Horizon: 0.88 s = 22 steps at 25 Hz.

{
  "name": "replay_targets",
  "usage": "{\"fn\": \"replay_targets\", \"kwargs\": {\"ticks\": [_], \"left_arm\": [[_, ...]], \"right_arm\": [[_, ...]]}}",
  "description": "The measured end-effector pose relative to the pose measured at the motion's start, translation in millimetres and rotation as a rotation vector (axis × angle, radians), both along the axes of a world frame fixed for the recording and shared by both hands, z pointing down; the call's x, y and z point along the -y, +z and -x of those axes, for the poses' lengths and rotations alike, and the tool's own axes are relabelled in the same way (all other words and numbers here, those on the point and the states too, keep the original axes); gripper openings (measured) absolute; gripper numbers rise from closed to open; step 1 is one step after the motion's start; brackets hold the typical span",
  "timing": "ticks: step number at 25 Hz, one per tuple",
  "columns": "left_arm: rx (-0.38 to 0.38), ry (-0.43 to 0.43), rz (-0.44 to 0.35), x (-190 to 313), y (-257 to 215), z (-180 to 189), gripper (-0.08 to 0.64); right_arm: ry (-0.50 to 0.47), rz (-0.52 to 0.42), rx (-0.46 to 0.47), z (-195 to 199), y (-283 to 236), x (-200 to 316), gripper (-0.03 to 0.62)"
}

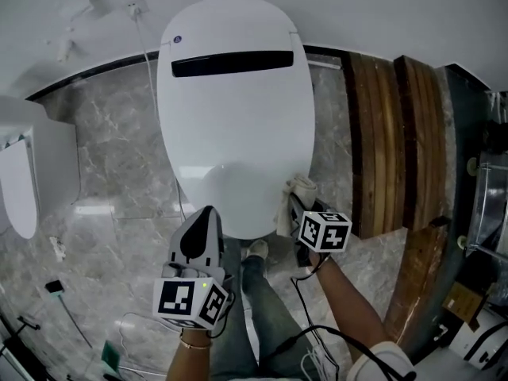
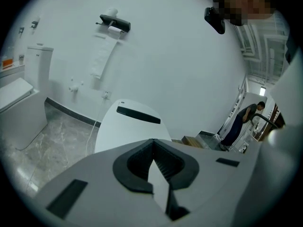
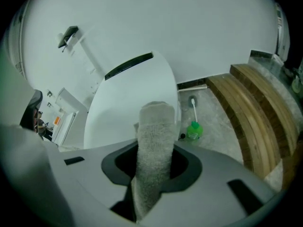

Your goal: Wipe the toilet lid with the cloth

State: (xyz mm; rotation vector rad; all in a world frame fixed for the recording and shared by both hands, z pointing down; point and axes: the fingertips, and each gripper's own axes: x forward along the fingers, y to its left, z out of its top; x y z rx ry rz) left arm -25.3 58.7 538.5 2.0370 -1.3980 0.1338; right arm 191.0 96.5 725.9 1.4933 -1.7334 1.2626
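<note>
The white toilet lid (image 1: pixel 234 109) is closed, with a black strip near its back edge, and it also shows in the left gripper view (image 2: pixel 128 122) and the right gripper view (image 3: pixel 132 98). My right gripper (image 1: pixel 298 201) is shut on a folded beige cloth (image 1: pixel 298 190), which rests against the lid's front right edge. In the right gripper view the cloth (image 3: pixel 154 160) fills the jaws and sticks out past them. My left gripper (image 1: pixel 200 232) is shut with nothing in it and hovers just off the lid's front left edge; its closed jaws (image 2: pixel 154 174) point at the lid.
A wooden slatted platform (image 1: pixel 393 141) runs along the right of the toilet. A second white toilet (image 1: pixel 28 181) stands at the left. A green toilet brush (image 3: pixel 194 126) sits on the marble floor (image 1: pixel 119 181) right of the bowl. Cables lie on the floor near my feet.
</note>
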Motion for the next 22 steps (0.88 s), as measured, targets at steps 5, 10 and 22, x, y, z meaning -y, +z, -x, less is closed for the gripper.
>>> {"fn": "replay_targets", "kwargs": {"ticks": [5, 10, 22], "left_arm": [[0.043, 0.023, -0.066, -5, -65, 6, 0.012], [0.056, 0.038, -0.142, 7, -150, 3, 0.012], [0.025, 0.053, -0.210, -76, -305, -28, 0.012]], "right_arm": [[0.000, -0.081, 0.059, 30, -79, 9, 0.100], [-0.020, -0.316, 0.155, 58, -214, 52, 0.100], [-0.036, -0.644, 0.127, 62, -454, -51, 0.100]]}}
